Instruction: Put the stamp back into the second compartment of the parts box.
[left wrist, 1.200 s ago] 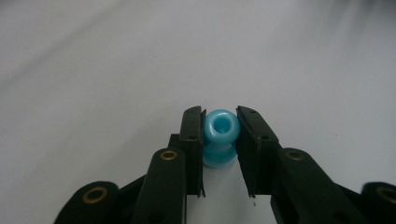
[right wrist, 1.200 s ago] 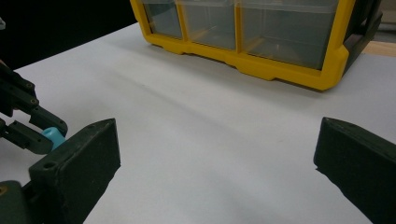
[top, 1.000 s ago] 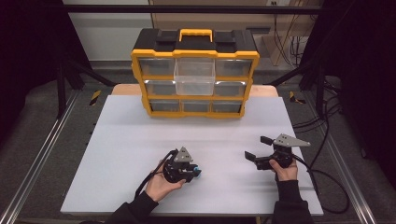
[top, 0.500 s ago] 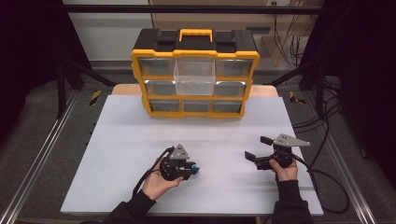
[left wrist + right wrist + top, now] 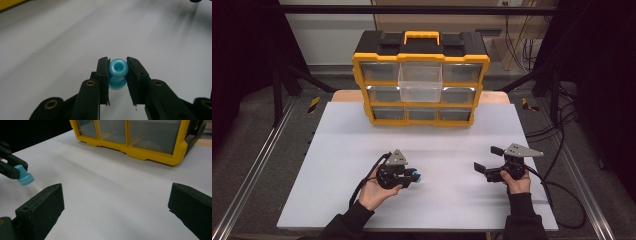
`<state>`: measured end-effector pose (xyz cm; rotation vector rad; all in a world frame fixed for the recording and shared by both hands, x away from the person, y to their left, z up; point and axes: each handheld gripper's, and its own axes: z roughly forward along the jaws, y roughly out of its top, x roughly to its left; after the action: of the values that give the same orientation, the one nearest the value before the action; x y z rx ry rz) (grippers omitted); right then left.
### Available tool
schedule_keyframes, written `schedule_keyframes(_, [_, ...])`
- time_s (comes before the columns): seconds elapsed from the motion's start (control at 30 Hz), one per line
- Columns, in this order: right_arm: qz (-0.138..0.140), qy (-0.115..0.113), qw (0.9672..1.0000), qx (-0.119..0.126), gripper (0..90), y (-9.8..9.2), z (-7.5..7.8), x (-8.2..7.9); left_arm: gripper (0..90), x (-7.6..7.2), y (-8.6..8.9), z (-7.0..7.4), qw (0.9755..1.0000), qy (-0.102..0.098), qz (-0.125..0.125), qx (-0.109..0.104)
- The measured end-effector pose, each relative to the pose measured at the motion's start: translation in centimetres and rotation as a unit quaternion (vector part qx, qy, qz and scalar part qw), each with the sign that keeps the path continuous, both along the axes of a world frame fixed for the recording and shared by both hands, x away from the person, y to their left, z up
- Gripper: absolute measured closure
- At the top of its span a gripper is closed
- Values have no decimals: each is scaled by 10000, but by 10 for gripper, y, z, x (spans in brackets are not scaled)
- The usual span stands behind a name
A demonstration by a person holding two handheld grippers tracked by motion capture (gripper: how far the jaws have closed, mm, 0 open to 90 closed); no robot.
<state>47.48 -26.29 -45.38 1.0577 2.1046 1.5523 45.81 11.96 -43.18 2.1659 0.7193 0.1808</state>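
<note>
**Blue spool-shaped piece gripped above the table, organizer waiting behind**

Blue spool-shaped piece [image 5: 118, 68], one in number, sits clenched between the two black jaws of the left gripper [image 5: 411, 176], held just above the white table [image 5: 337, 165] near its front edge. The jaws press on its narrow waist, so the wider ends on either side probably keep it from slipping out; its bore faces the left gripper view's camera. From the right gripper view the same piece [image 5: 23, 177] shows its flared base pointing away from the jaws. The right gripper [image 5: 486, 162], also one, stands released, its jaws spread wide with nothing between them, well apart from the piece; it appears to wait in reserve. One yellow drawer organizer [image 5: 419, 80] stands at the far edge of the table, nine clear drawers in three rows of three. One drawer [image 5: 420, 82], top centre, is pulled out, likely as the receptacle for the piece.
</note>
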Motion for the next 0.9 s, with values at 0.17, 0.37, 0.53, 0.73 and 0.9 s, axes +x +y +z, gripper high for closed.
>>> schedule_keyframes(0.17, [4, 0, 10000, 2, 9, 0, 0, 0, 721, 2, 4, 4, 10000, -10, 33, -39])
schedule_keyframes(0.37, [12, 21, 10000, 6, 9, -1, -1, 0, 721, 5, 11, 9, 9999, -18, 102, -72])
schedule_keyframes(0.53, [18, 28, 10000, 18, 9, -1, -1, 0, 721, 6, 19, 16, 9997, -66, 193, -128])
schedule_keyframes(0.73, [7, 10, 10000, 24, 9, -1, 0, 0, 721, 8, 29, 26, 9993, -126, 293, -211])
schedule_keyframes(0.9, [14, 9, 10000, 22, 9, -1, 0, 0, 721, 9, 37, 34, 9988, -184, 373, -254])
